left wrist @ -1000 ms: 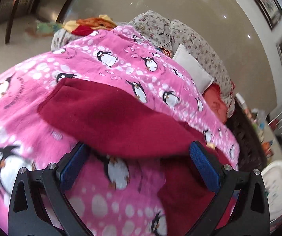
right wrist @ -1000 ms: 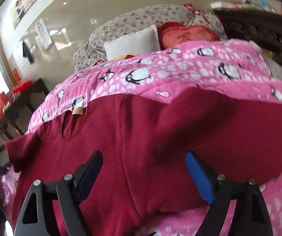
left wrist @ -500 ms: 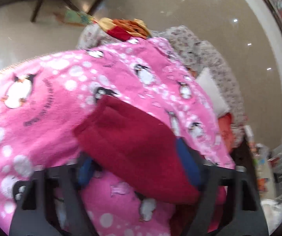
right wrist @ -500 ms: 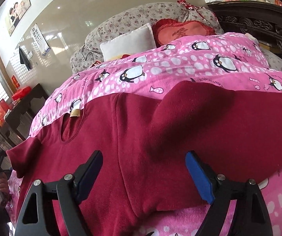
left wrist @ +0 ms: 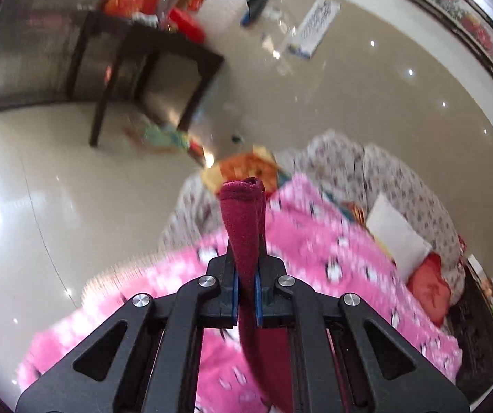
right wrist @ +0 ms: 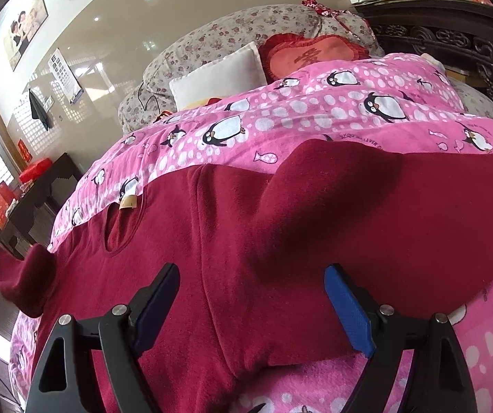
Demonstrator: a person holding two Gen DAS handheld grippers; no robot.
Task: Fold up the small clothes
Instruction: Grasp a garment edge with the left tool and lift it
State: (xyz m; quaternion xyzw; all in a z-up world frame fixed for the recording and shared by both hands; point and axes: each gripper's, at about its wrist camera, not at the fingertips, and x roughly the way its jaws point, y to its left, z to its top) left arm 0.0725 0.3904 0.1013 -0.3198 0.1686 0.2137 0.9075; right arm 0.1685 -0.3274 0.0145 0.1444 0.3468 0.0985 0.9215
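Note:
A dark red fleece top [right wrist: 281, 241] lies spread on a pink penguin blanket [right wrist: 315, 117]. Its neck opening with a tan label [right wrist: 127, 203] is at the left, and one sleeve is folded across the body. My right gripper [right wrist: 251, 304] is open and hovers just above the top's near hem. My left gripper [left wrist: 245, 292] is shut on the other red sleeve [left wrist: 244, 220], whose cuff sticks up between the fingers, lifted above the blanket [left wrist: 332, 258]. That lifted sleeve shows at the left edge of the right wrist view [right wrist: 29, 282].
A floral quilt [right wrist: 246, 31], a white pillow [right wrist: 219, 79] and a red heart cushion [right wrist: 312, 56] lie at the head of the bed. A dark carved headboard [right wrist: 453, 38] stands at the right. A dark table [left wrist: 143, 65] stands on the tiled floor beyond the bed.
My left gripper has shut on the sleeve and raised it, tilting up so the floor and table show. My right gripper has stayed open over the hem.

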